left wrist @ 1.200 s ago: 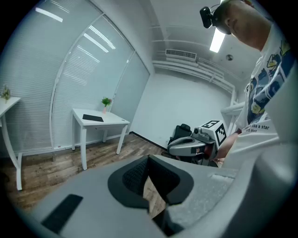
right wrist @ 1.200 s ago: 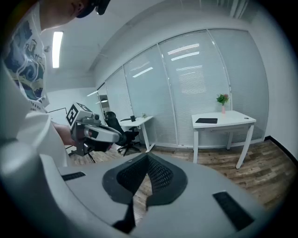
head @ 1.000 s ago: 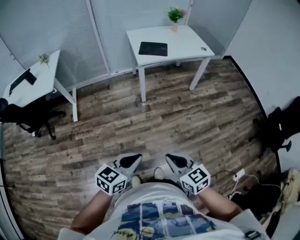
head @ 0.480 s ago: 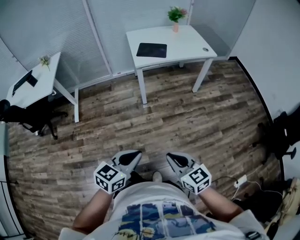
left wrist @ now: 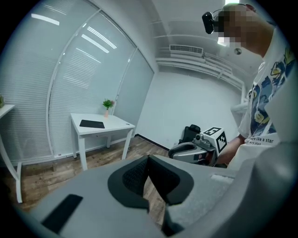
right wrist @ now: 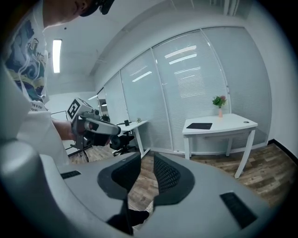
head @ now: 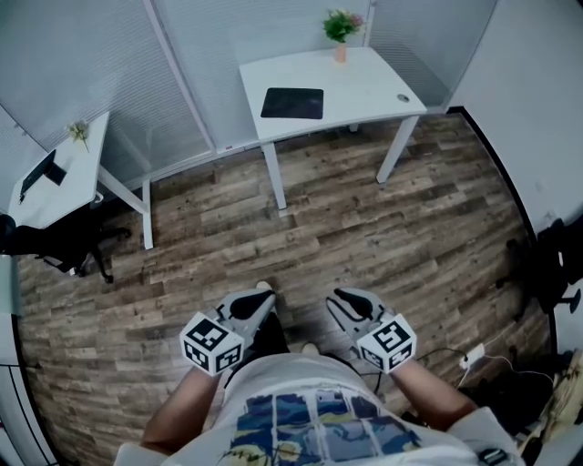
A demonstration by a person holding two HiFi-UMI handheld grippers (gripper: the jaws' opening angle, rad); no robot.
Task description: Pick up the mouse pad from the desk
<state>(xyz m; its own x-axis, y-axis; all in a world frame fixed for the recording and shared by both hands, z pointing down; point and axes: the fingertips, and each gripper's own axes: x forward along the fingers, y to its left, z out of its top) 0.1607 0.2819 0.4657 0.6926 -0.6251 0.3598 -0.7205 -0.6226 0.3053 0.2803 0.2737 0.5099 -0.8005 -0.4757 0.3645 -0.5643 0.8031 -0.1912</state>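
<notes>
Mouse pad (head: 292, 103) lies flat on the white desk (head: 369, 82) (near a potted plant (head: 339, 27)), well apart from the left gripper (head: 262, 298), closed on nothing, and the right gripper (head: 342, 300), whose jaws have just been opening, empty

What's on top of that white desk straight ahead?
On the white desk lie a dark mouse pad, a small potted plant at the back edge, and a tiny round item near the right end. Anything beneath the pad is covered.
</notes>
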